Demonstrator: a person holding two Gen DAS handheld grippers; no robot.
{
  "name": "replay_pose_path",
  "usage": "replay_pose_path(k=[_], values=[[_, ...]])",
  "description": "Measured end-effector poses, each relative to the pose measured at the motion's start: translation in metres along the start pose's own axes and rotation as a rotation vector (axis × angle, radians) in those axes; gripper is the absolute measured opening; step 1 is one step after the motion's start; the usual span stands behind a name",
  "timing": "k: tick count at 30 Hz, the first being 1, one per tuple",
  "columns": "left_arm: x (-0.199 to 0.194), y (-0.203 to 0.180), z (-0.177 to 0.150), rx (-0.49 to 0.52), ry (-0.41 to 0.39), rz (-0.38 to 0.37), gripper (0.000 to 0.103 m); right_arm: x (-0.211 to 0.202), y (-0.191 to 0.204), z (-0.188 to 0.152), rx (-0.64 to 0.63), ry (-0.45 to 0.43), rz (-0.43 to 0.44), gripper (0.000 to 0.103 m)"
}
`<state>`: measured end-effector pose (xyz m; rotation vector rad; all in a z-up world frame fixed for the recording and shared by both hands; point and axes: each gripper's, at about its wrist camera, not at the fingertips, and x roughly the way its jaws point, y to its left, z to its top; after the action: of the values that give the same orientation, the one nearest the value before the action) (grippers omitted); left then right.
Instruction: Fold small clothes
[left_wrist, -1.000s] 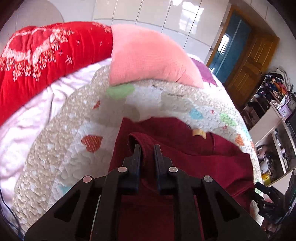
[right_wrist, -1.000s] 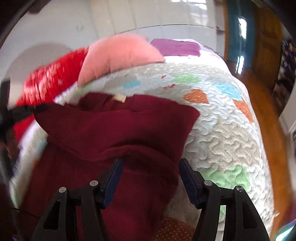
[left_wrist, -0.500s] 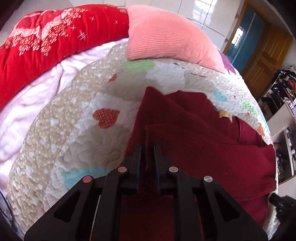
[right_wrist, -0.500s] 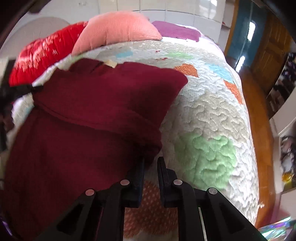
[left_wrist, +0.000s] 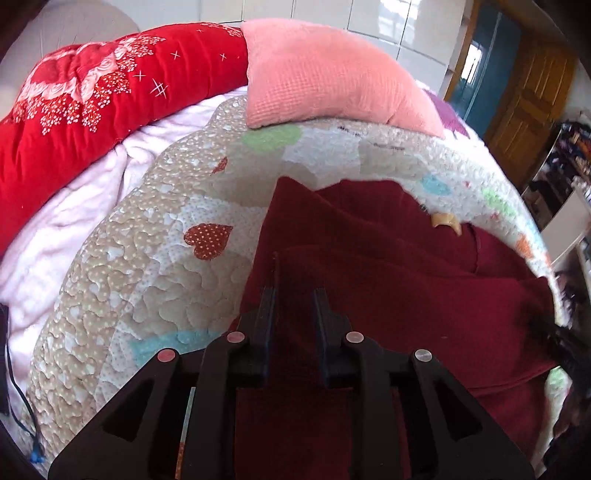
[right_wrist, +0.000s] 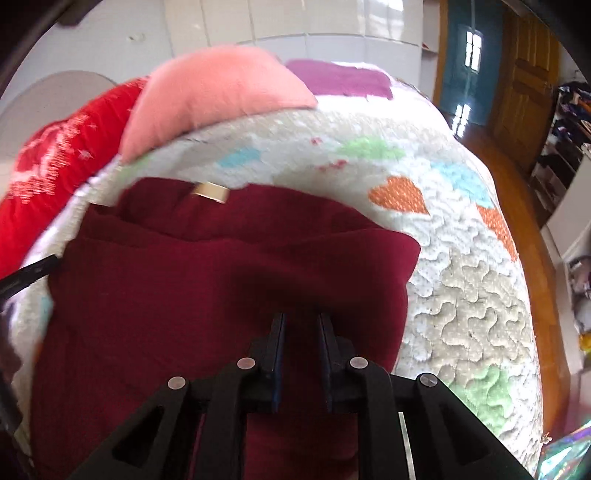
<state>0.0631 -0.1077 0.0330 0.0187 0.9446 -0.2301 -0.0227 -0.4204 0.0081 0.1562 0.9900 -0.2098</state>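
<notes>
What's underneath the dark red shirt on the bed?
The maroon shirt lies on the heart-patterned quilt, which shows around it. Whatever sits directly beneath the shirt is covered.

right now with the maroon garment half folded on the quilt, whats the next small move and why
Probably draw both claws back off the maroon garment. The left claw and right claw stand slightly apart with cloth between the fingers, and the folded layer already rests flat on the heart quilt, so backing away should leave it undisturbed.
</notes>
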Motion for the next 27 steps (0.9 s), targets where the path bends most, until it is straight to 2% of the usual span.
replay_pose_path(k=[2, 4, 7, 10, 12, 15, 18, 21, 22, 25, 27], values=[[0.014, -0.002, -0.001, 0.002, 0.014, 0.018, 0.019, 0.012, -0.006, 0.008, 0.015, -0.018, -0.014, 0.015], [0.022, -0.001, -0.001, 0.002, 0.018, 0.029, 0.020, 0.017, -0.015, 0.014, 0.057, -0.022, 0.012, 0.015], [0.024, 0.001, -0.001, -0.006, 0.010, 0.028, 0.020, -0.001, -0.014, 0.013, 0.067, -0.004, 0.028, 0.015], [0.025, 0.001, -0.002, 0.001, 0.007, 0.028, 0.020, -0.026, -0.001, -0.004, 0.024, -0.016, 0.045, 0.023], [0.024, 0.001, -0.002, 0.005, 0.002, 0.029, 0.020, -0.036, 0.001, -0.025, 0.014, -0.008, 0.032, 0.032], [0.024, -0.001, -0.003, 0.013, -0.002, 0.035, 0.020, -0.026, 0.003, -0.050, -0.028, 0.021, -0.020, 0.032], [0.019, -0.003, -0.005, 0.027, 0.000, 0.045, 0.020, -0.032, 0.006, -0.050, -0.051, 0.011, -0.045, 0.032], [0.009, 0.001, -0.009, 0.031, 0.008, 0.038, 0.020, -0.053, 0.004, -0.048, -0.009, -0.008, -0.007, 0.035], [0.005, 0.003, -0.012, 0.030, 0.013, 0.034, 0.022, -0.058, 0.002, -0.050, 0.005, -0.013, 0.006, 0.036], [-0.003, 0.007, -0.019, 0.024, 0.012, 0.017, 0.040, -0.066, -0.002, -0.058, 0.043, -0.014, 0.031, 0.038], [-0.008, 0.009, -0.021, 0.022, 0.005, 0.005, 0.040, -0.066, -0.004, -0.061, 0.063, -0.013, 0.020, 0.038]])
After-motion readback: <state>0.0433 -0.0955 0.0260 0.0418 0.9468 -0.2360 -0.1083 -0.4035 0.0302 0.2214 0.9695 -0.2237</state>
